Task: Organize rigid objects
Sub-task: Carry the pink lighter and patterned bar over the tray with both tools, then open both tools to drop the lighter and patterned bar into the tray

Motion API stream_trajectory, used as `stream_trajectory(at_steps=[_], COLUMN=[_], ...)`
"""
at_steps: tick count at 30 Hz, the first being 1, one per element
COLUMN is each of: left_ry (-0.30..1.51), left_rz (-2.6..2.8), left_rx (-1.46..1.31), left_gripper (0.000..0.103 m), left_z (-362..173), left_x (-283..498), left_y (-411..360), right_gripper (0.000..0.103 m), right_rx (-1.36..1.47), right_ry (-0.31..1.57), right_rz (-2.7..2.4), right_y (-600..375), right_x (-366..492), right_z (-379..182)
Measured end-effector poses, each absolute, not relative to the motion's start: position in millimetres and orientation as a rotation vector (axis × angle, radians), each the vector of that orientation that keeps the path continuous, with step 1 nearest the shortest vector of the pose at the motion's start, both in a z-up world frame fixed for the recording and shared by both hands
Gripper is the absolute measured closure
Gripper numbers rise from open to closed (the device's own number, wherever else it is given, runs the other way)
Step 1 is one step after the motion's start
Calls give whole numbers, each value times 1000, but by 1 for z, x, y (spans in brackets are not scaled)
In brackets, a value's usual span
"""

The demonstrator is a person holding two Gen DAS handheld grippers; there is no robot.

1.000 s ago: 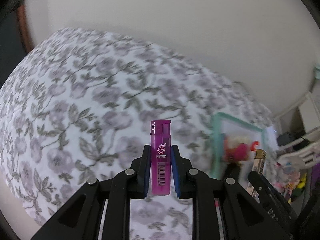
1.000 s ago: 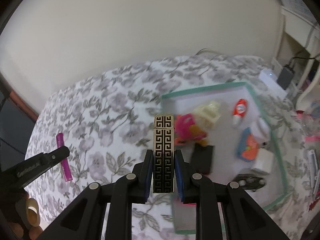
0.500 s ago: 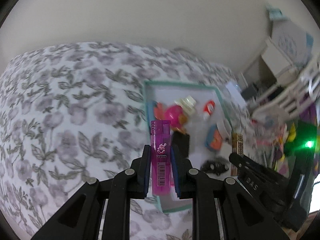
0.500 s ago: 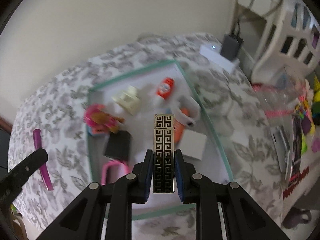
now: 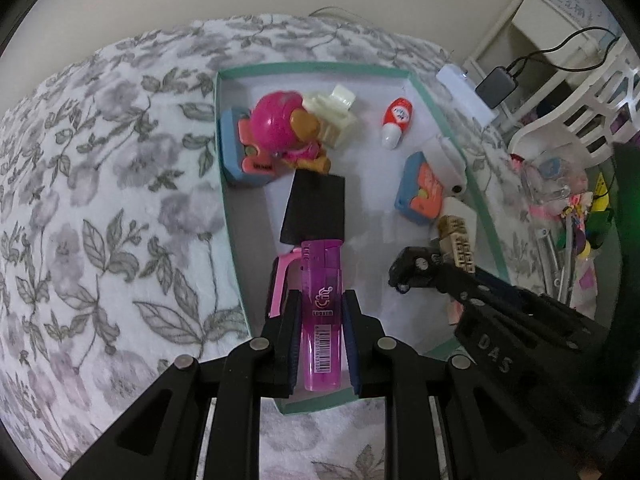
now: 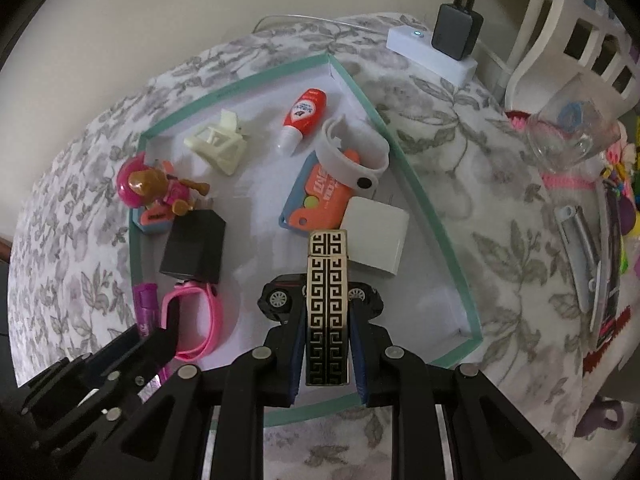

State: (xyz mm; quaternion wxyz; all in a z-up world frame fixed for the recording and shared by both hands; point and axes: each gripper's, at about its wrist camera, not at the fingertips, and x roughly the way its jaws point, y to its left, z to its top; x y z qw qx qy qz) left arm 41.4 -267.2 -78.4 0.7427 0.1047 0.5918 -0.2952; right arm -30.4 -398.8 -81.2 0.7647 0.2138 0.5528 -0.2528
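My left gripper (image 5: pixel 320 334) is shut on a purple lighter (image 5: pixel 321 312), held upright over the near left part of the teal-rimmed tray (image 5: pixel 312 67). My right gripper (image 6: pixel 327 354) is shut on a gold and black patterned lighter (image 6: pixel 327 308), held over the near middle of the same tray (image 6: pixel 236 86), above a black toy car (image 6: pixel 280 298). The purple lighter (image 6: pixel 146 308) and the left gripper also show at the lower left of the right wrist view. The patterned lighter (image 5: pixel 458 244) shows in the left wrist view.
In the tray lie a pink toy figure (image 6: pixel 156 186), a cream clip (image 6: pixel 218 146), a red and white tube (image 6: pixel 302 114), a black box (image 6: pixel 194 246), a white cube (image 6: pixel 376 234), a white band (image 6: pixel 352 160) and a pink band (image 6: pixel 200 322). A power strip (image 6: pixel 432 58) and clutter stand to the right.
Both grippers have swung over the tray and come lower and closer to it, each still holding its lighter. The two grippers are now side by side.
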Motion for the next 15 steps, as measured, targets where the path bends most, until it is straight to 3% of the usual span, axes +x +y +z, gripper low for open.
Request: stream_trajectory(at_steps=[8, 9, 11, 15], left_ry=[1314, 1314, 1310, 1298], left_rz=[-636, -639, -636, -625], left_rx=[240, 233, 220, 193], left_gripper=[82, 80, 58, 56], left_z=[-87, -86, -83, -74], left_x=[38, 38, 37, 38], left_y=[-268, -268, -265, -256], right_gripper=[79, 79, 79, 75], right_rx=[473, 476, 480, 466], right_ry=[1190, 1188, 1183, 1150], right_rz=[-549, -550, -548, -544], right_y=[-398, -398, -399, -396], right_x=[-30, -30, -31, -33], right_z=[-80, -80, -79, -70])
